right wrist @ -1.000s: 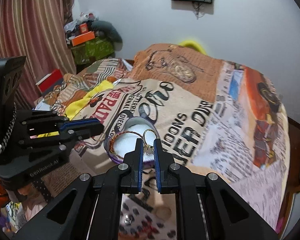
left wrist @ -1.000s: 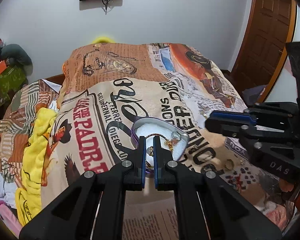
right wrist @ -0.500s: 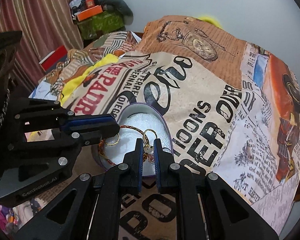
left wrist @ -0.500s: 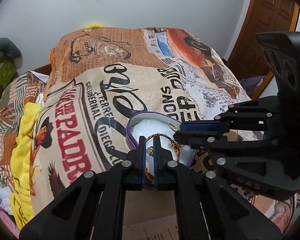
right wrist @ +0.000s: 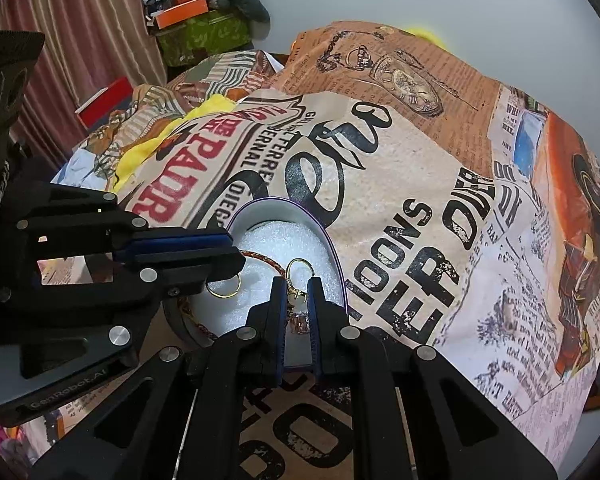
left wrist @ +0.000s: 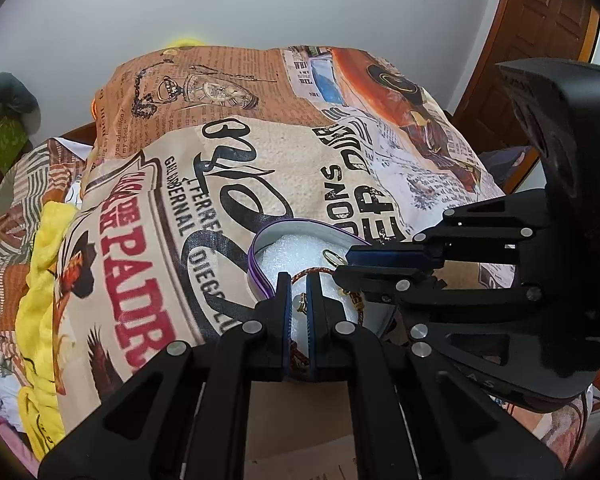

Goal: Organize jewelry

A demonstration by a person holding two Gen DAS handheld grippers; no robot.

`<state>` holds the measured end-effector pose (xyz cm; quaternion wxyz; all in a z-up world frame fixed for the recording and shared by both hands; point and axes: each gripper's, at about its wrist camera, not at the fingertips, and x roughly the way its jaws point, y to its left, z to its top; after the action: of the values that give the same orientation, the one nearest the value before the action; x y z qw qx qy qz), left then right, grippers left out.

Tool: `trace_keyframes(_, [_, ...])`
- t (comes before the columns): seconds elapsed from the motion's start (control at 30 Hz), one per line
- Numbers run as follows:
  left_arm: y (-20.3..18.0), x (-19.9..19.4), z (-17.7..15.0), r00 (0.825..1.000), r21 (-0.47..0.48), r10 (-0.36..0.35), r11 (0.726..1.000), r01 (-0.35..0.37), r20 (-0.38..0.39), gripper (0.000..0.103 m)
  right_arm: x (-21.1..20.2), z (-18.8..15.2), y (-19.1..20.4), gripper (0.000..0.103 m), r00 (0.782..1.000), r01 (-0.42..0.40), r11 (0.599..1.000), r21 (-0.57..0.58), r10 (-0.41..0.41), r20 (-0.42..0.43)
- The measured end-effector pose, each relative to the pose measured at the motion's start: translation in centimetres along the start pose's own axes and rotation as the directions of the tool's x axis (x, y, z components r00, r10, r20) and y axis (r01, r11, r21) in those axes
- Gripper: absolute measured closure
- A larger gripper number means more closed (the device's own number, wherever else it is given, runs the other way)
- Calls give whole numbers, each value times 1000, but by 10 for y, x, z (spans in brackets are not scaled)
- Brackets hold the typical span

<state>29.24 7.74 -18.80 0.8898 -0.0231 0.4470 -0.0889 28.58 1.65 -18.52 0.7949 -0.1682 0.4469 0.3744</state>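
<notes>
A purple-rimmed box (left wrist: 260, 276) with white foam lining sits on the printed bedspread; it also shows in the right wrist view (right wrist: 332, 252). Inside lie a red-gold braided cord bracelet (left wrist: 316, 270), a gold ring (right wrist: 224, 286) and a gold clasp with a loop (right wrist: 298, 270). My left gripper (left wrist: 298, 280) hovers over the box's near rim, its jaws a narrow gap apart, a small gold piece showing between them. My right gripper (right wrist: 296, 284) is over the box, jaws a narrow gap apart around the gold clasp. Whether either grips its piece is unclear.
The bedspread (left wrist: 340, 168) covers a heaped bed. A yellow cloth (left wrist: 40, 272) lies at the left. A wooden door (left wrist: 540, 40) stands at the right. Boxes and clutter (right wrist: 196, 16) stand by a curtain at the far left.
Both grippers have moved down and closer to the box. The right gripper has come in over the box from the right, beside the left one.
</notes>
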Motion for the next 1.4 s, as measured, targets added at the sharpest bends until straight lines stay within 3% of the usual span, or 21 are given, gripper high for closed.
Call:
trace_keyframes(0.37, [-4,-21,4,1000,-12,7,1000,-7,10,96,-27,-1,-2,88,1000,19,1000,22,-19,22])
trace_keyframes(0.43, [-7,-29,5,1000,-8,18,1000,-18,23,94,-39,-3,-3,88,998,33,999,27,-35,44])
trace_keyframes(0.6, [-15,-55,4,997,-5,34,999,-34,63,76,-72,-8,-3,88,993,64,997,46,-68,101])
trace_keyframes(0.8, [-32,-80,-4,994,22,56,998,-58,91,68,-112,-26,1,87,979,111,991,77,-122,165])
trace_keyframes(0.9, [-44,-90,-11,993,40,60,997,-64,99,65,-124,-36,5,81,973,128,988,84,-141,182])
trace_keyframes(0.97, [-50,-93,-15,994,49,53,997,-58,98,65,-130,-43,7,75,972,131,987,89,-146,185])
trace_keyframes(1.4, [-79,-84,-62,1000,77,15,997,-16,22,65,-131,-95,6,73,982,110,976,188,-136,132])
